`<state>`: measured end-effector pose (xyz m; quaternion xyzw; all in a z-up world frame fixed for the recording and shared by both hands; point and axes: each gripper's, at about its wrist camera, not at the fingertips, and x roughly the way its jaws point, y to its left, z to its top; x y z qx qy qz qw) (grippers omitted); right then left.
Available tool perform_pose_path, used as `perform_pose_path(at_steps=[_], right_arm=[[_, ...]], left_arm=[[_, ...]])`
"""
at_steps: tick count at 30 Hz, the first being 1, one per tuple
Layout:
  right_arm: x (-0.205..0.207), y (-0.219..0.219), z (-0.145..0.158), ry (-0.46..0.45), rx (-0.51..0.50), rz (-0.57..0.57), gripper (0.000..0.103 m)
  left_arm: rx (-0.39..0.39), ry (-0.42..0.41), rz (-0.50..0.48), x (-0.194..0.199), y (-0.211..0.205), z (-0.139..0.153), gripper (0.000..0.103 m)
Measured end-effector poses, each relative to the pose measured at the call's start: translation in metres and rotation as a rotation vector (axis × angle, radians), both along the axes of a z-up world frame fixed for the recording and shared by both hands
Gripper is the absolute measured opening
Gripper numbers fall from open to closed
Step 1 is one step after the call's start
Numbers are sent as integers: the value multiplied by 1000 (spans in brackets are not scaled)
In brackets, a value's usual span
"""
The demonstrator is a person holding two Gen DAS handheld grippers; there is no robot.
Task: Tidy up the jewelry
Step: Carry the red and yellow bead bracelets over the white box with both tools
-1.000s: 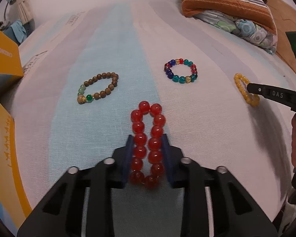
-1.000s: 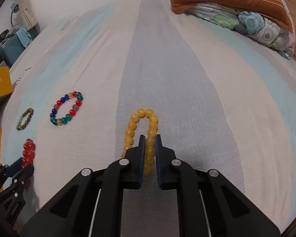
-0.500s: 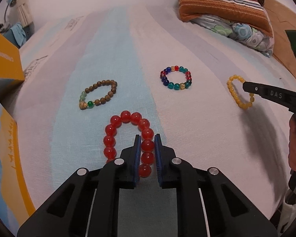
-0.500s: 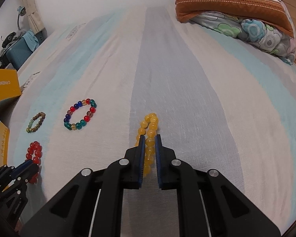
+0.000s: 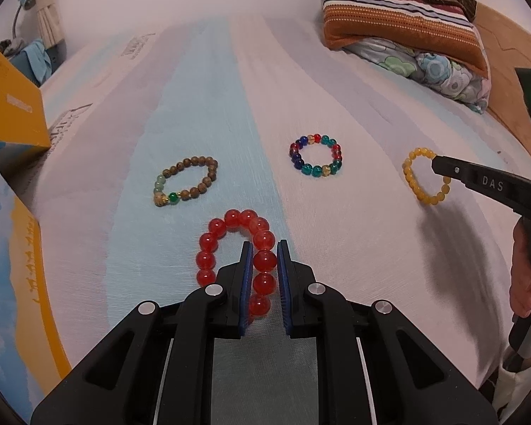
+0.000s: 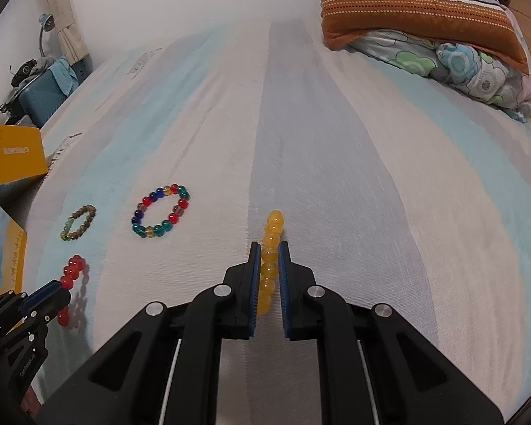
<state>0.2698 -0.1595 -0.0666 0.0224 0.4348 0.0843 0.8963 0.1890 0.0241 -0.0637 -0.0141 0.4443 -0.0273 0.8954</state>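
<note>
My left gripper is shut on one side of the red bead bracelet, which hangs just above the striped bedsheet. My right gripper is shut on the yellow bead bracelet, seen edge-on and lifted off the sheet; it also shows in the left wrist view. A brown wooden bracelet and a multicoloured glass bracelet lie flat on the sheet ahead of the left gripper. The red bracelet also shows in the right wrist view.
A yellow and blue cardboard box stands at the bed's left edge. A striped pillow on a floral quilt lies at the far right. A lamp and a blue bag stand beyond the bed.
Both grippers have lifted and drawn back a little with their bracelets. The left gripper closed on one side of the red bracelet; the yellow one turned edge-on.
</note>
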Motion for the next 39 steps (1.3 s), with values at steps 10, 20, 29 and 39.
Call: perform_pose_path(at_steps=[10, 20, 29, 39], right_arm=[[-13, 16, 15, -17, -16, 28, 9], [-27, 22, 38, -37, -7, 36, 9], [-43, 29, 57, -58, -16, 42, 9], [-65, 51, 80, -90, -22, 74, 9]], left_arm=[[-22, -15, 18, -9, 5, 22, 13], [-25, -43, 26, -19, 11, 53, 13], [-29, -74, 34, -37, 18, 77, 13], [-28, -99, 58, -57, 36, 100, 13]])
